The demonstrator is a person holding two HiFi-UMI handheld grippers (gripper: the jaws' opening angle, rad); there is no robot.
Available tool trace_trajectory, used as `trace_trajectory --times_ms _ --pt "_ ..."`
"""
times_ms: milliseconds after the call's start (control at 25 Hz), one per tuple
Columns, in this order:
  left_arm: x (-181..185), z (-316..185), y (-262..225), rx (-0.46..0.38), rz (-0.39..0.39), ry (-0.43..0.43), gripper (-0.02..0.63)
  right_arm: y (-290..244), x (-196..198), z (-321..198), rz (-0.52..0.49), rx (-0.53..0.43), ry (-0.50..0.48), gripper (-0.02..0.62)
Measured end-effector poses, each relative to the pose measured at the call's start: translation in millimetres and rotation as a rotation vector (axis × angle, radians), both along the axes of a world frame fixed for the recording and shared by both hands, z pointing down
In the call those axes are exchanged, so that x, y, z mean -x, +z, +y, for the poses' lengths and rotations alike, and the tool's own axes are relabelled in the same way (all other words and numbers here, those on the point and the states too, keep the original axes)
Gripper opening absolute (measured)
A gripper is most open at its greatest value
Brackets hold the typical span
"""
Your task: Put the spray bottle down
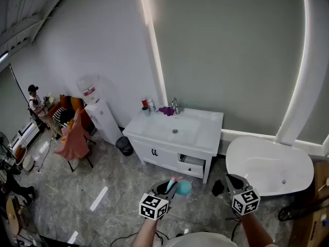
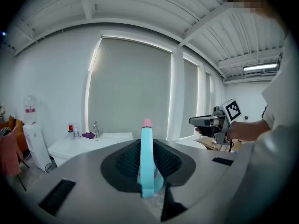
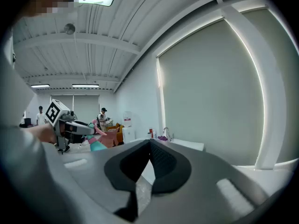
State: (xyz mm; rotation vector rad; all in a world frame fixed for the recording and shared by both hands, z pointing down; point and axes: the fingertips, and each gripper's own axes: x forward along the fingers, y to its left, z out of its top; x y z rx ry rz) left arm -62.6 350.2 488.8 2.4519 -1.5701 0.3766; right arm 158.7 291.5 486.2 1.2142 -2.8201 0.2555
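In the head view my left gripper (image 1: 171,188) is low in the middle, shut on a teal spray bottle (image 1: 182,187) with a pink tip. The left gripper view shows that bottle (image 2: 147,164) standing upright between the pads of the left gripper (image 2: 145,148), its pink cap (image 2: 146,122) above the jaws. My right gripper (image 1: 232,182) is held to the right of it, apart from the bottle. In its own view the right gripper (image 3: 149,144) has its pads together with nothing between them, and the left gripper (image 3: 74,128) with the bottle (image 3: 96,145) shows at the left.
A white sink cabinet (image 1: 154,138) with a tap and small bottles stands ahead against the wall. A white bathtub (image 1: 267,169) lies to its right. A water dispenser (image 1: 100,115), a black bin (image 1: 125,145) and a chair with pink cloth (image 1: 74,138) stand left. A person (image 1: 36,103) is far left.
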Motion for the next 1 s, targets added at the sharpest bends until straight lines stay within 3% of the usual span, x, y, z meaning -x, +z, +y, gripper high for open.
trace_trajectory --times_ms 640,1000 --pt "-14 -1 1 0.001 -0.004 -0.023 0.071 1 -13 -4 -0.009 0.001 -0.010 0.011" --pt "-40 1 18 0.027 -0.005 -0.039 0.071 29 -38 -13 0.020 0.044 -0.010 0.011"
